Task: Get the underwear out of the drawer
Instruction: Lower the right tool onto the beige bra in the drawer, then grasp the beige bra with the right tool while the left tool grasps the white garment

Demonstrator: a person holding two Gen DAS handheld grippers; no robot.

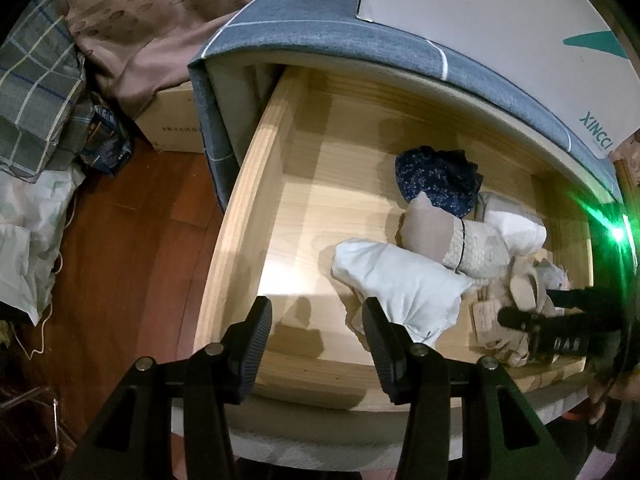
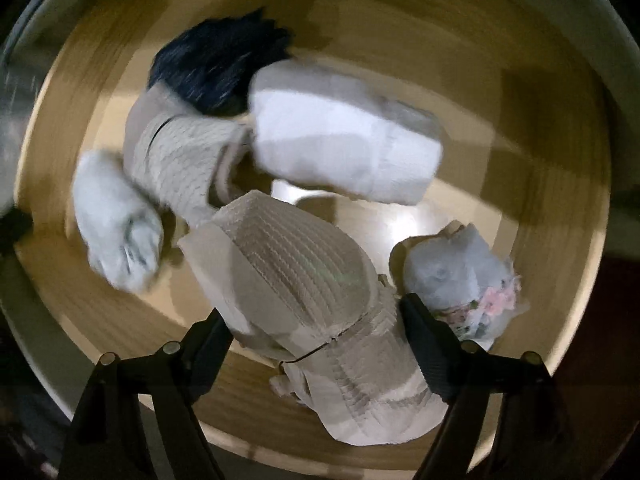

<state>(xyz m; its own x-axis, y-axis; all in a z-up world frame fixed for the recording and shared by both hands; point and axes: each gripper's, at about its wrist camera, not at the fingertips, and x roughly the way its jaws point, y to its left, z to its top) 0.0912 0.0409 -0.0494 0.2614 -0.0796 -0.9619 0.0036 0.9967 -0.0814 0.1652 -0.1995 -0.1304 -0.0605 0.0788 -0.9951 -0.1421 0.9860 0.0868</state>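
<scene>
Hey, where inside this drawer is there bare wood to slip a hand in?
The drawer floor is bare along its left wall, up to the white bundle and navy piece. The right half is crowded with garments, where the right gripper straddles the beige ribbed piece.

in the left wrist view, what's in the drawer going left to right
bare drawer floor → white bundle → ribbed beige piece → right gripper

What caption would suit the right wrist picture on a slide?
Right gripper, jaws open, straddles a beige ribbed garment among rolled underwear in a wooden drawer.
</scene>
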